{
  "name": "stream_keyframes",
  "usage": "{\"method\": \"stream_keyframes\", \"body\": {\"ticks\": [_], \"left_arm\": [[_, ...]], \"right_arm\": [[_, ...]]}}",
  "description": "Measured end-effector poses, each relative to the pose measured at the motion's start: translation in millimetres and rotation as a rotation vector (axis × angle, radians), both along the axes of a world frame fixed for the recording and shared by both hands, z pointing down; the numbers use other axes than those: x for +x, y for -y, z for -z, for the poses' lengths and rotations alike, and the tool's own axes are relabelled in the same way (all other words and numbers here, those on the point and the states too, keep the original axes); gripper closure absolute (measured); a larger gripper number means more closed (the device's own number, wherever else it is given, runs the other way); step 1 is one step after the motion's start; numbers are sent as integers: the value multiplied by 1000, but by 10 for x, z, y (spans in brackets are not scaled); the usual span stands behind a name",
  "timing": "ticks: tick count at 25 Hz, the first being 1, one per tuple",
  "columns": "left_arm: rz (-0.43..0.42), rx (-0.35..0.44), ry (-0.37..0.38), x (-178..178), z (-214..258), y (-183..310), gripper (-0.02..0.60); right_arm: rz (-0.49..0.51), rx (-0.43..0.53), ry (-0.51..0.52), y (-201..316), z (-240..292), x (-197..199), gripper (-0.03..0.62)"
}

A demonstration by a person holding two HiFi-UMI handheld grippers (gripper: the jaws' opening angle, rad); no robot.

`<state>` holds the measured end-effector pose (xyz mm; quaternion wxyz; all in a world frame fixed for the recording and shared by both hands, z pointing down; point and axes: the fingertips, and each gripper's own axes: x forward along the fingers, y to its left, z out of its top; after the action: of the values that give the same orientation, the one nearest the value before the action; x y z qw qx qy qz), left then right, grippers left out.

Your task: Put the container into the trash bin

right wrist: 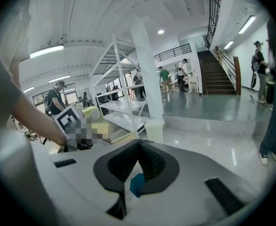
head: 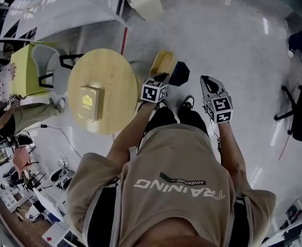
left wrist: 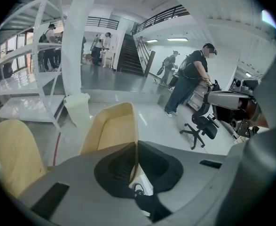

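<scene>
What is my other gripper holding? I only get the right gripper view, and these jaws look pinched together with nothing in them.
Observer: The left gripper is shut on the thin wall of a tan open-topped container.
Operator: Is it at the bin yet?
Observer: Not yet. In the head view the cream trash bin stands on the floor further ahead, well apart from the container.
Operator: Is anything on the table?
Observer: Yes, a yellow rectangular box lies on the round wooden table to the person's left.
</scene>
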<state>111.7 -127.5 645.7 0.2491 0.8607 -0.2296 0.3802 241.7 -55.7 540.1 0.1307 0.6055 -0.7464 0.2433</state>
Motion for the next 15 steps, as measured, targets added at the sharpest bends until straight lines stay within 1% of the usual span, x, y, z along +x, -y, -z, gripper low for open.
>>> {"method": "stream_keyframes", "body": {"ticks": [4, 8, 15], "left_arm": [[-1, -41, 22, 162, -239, -10, 561], [1, -75, 36, 265, -507, 97, 561], [1, -137, 65, 363, -1113, 207, 561]], "right_arm": [[-14, -32, 27, 15, -221, 137, 591], [-26, -70, 31, 122, -513, 226, 591], [-26, -145, 64, 260, -1219, 256, 591]]}}
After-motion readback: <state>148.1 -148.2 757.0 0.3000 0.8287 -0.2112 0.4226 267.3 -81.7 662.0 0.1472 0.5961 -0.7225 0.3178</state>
